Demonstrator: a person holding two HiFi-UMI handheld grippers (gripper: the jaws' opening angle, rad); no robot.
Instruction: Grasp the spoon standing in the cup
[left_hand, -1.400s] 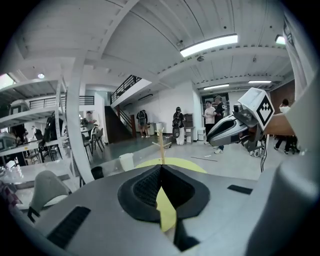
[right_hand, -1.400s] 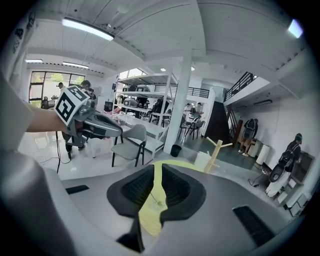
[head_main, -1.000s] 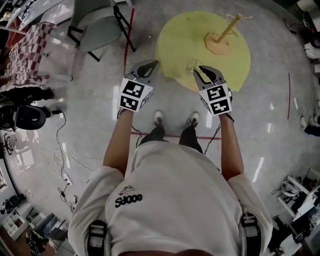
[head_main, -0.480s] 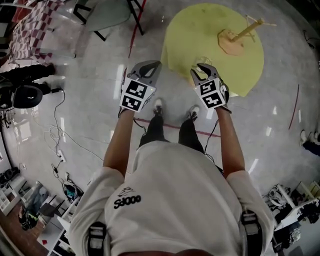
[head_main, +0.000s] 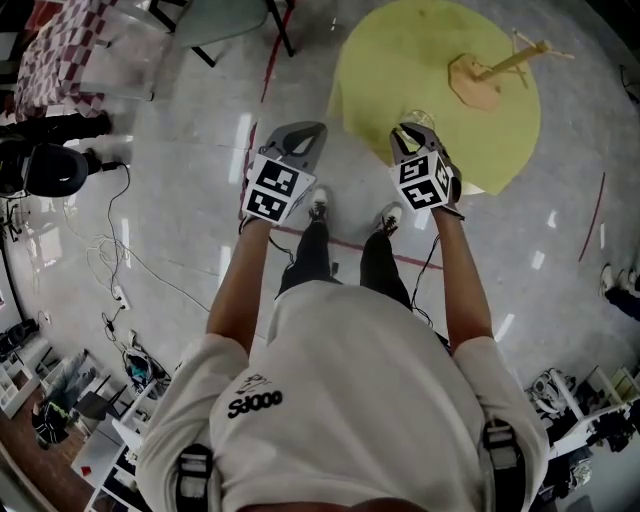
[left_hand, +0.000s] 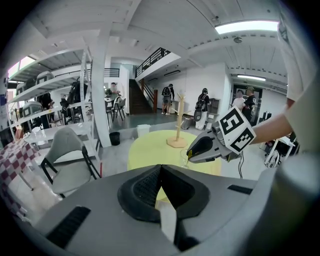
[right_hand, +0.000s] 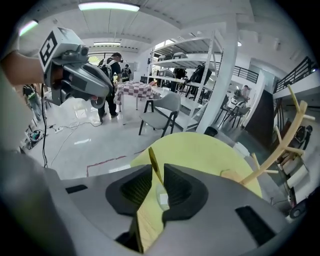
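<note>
My right gripper (head_main: 412, 132) is positioned over the cup (right_hand: 161, 196) at the near edge of the round yellow table (head_main: 440, 40). Its jaws are closing, with the upright spoon (right_hand: 152, 157) handle between them, close against one jaw and a gap left to the other. My left gripper (left_hand: 161, 167) hangs beside the table over the floor, jaw tips together, holding nothing.
</note>
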